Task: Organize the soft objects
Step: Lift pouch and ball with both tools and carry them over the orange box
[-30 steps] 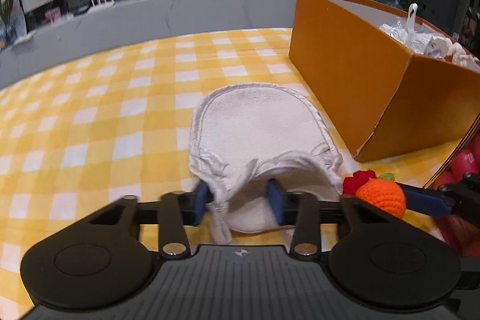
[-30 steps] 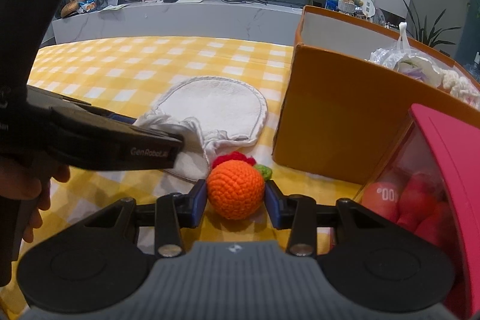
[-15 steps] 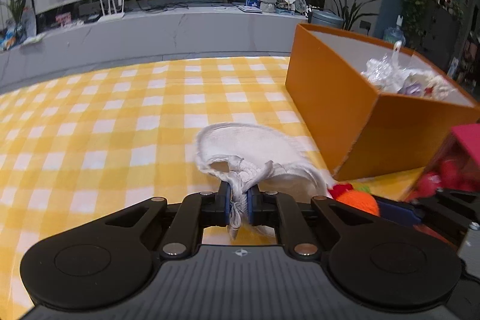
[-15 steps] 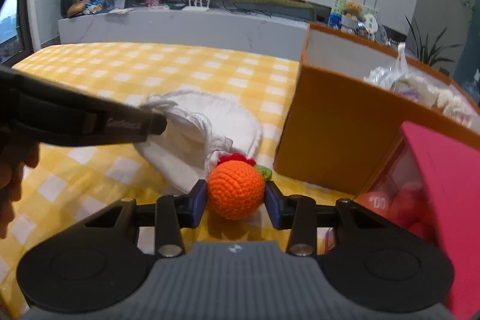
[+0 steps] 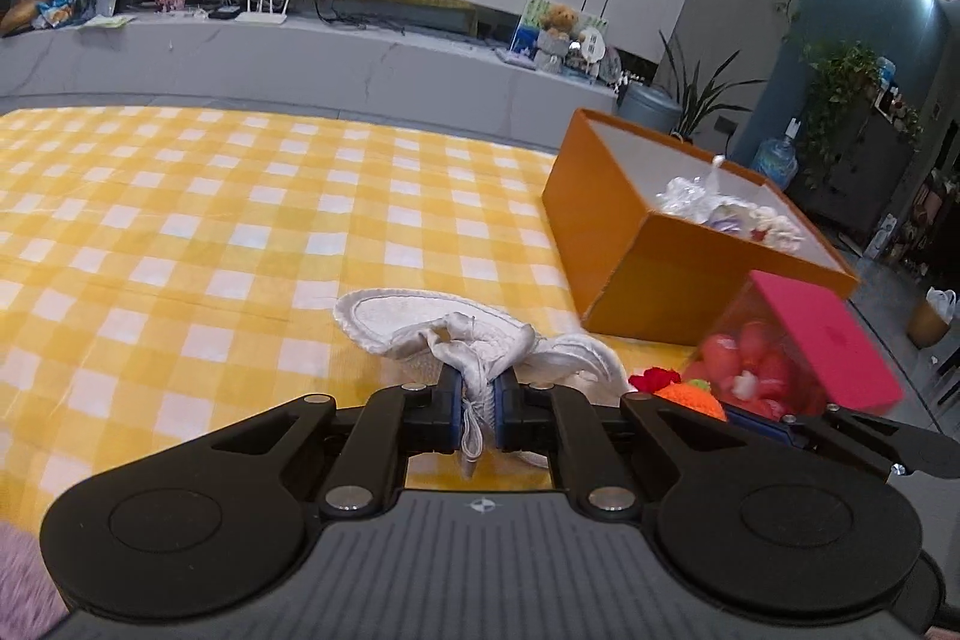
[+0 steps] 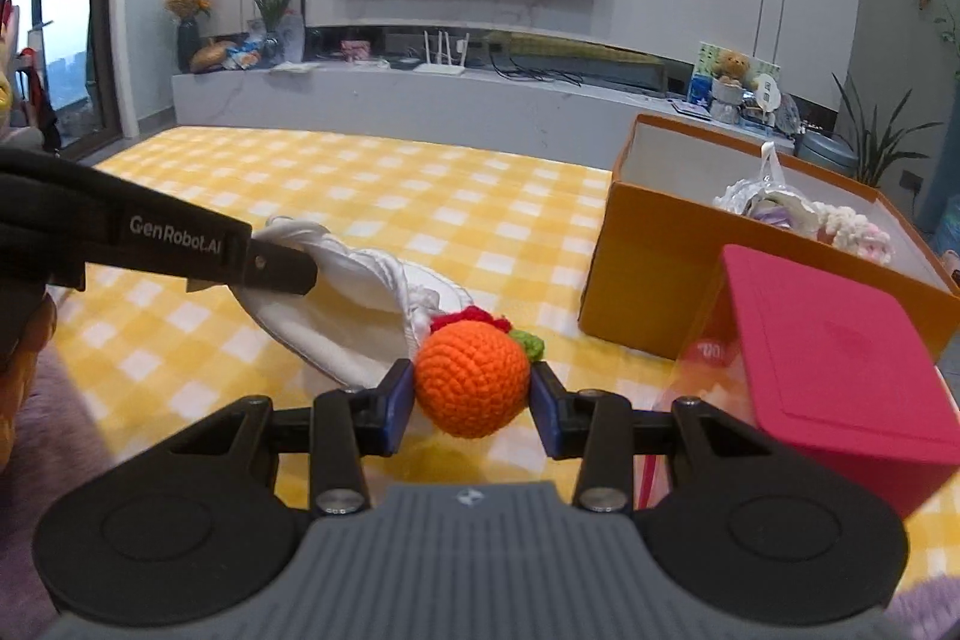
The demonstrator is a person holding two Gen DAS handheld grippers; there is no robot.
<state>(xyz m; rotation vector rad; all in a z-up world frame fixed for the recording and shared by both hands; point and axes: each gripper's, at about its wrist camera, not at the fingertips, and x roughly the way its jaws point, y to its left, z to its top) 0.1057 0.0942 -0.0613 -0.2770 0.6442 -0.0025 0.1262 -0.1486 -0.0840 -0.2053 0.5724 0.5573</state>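
**Both loads held; the orange box lies ahead and to my right**

The yellow-checked tabletop (image 5: 180, 232) stretches out in front of me, and the orange box (image 6: 648, 280) stands on it, forward and to the right of both my hands, open at the top with soft things already lying inside. Its long axis runs away from me toward the far right, so the near corner is the part closest to me. A clear container with a pink lid (image 6: 840, 358) stands just in front of that corner, between my right hand and the box.

The white cloth mitt (image 5: 420, 322) is bunched in my left hand-held gripper (image 5: 478, 415), whose jaws have just been closing and now pinch a fold of it; most of the mitt trails forward, and I cannot tell whether its far end touches the tabletop. My right hand-held gripper (image 6: 472, 400) is clamped on the crocheted orange ball (image 6: 472, 379), a pad against each side.

I judge the right hand the nearer one to the box, so the ball should go in first, passing over or around the pink lid; the mitt has farther to cross.
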